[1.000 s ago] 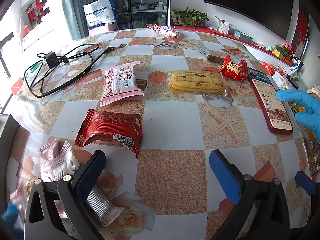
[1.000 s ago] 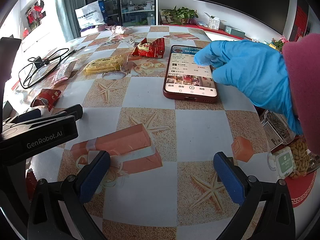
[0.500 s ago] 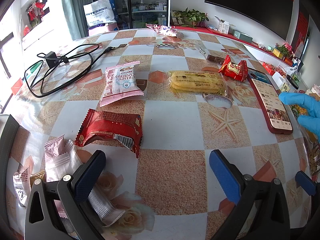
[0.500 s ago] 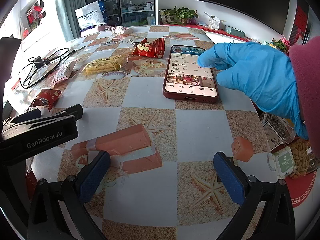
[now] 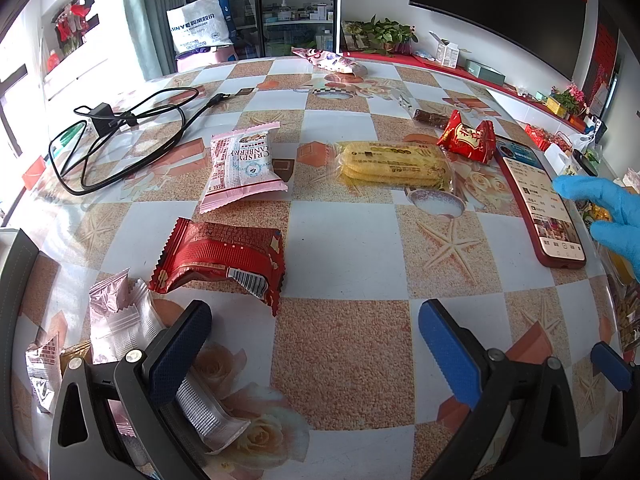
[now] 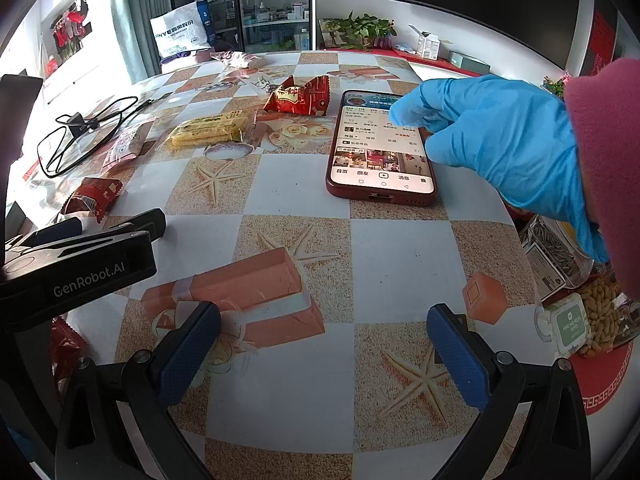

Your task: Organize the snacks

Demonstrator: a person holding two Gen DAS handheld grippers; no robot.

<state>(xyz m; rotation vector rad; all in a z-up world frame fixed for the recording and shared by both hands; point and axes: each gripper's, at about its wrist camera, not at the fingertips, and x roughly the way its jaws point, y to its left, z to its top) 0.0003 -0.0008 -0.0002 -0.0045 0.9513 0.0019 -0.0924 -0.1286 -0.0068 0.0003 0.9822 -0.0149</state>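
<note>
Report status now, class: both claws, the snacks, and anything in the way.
Left claw open, empty. Right claw open, empty. Snacks untouched, red packet nearest left claw. Gloved hand over phone.

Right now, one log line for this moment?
left gripper open, empty | right gripper open, empty | gloved hand over phone | snacks unsorted on table

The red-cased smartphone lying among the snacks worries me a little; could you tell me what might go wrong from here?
1. The red-cased smartphone lies flat next to the red crinkled snack packet, and a blue-gloved hand hovers over its lit screen; a reaching gripper might knock either.
2. The black charger cable loops loosely near the pink cranberry snack packet and could snag.
3. Both grippers are open and empty, so no snack is secured yet.
</note>
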